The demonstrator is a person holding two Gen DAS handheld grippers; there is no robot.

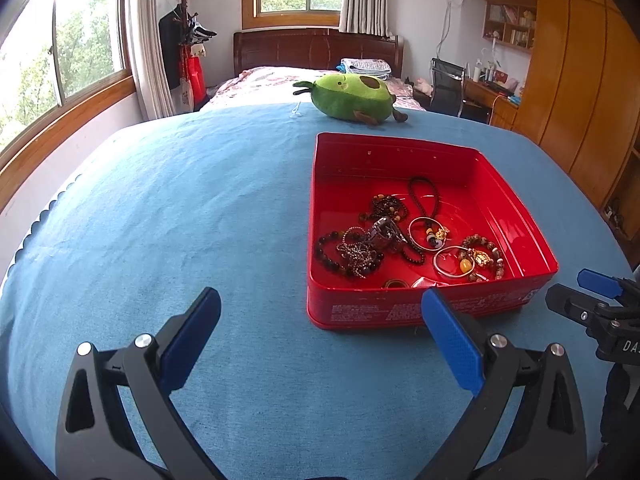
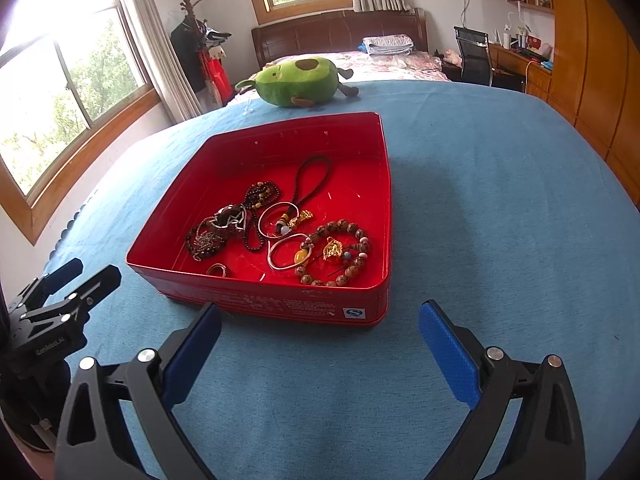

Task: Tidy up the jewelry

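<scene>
A red tin box (image 1: 516,216) (image 2: 384,200) stands on the blue tablecloth (image 1: 200,220) (image 2: 500,220). It holds several jewelry pieces: dark bead bracelets (image 1: 348,256) (image 2: 204,240), a wooden bead bracelet (image 2: 340,252) (image 1: 484,256), silver bangles (image 1: 452,264) (image 2: 282,252), a black cord necklace (image 1: 424,196) (image 2: 312,176). My left gripper (image 1: 320,312) is open and empty, just before the box's near left corner. My right gripper (image 2: 320,328) is open and empty, before the box's near wall. Each gripper shows at the edge of the other's view, the right one (image 1: 592,296) and the left one (image 2: 80,280).
A green avocado plush toy (image 1: 352,96) (image 2: 300,80) lies at the table's far edge behind the box. Beyond are a bed (image 1: 280,80), a desk with a chair (image 2: 476,56), wooden wardrobes (image 1: 580,60) and windows (image 2: 60,80).
</scene>
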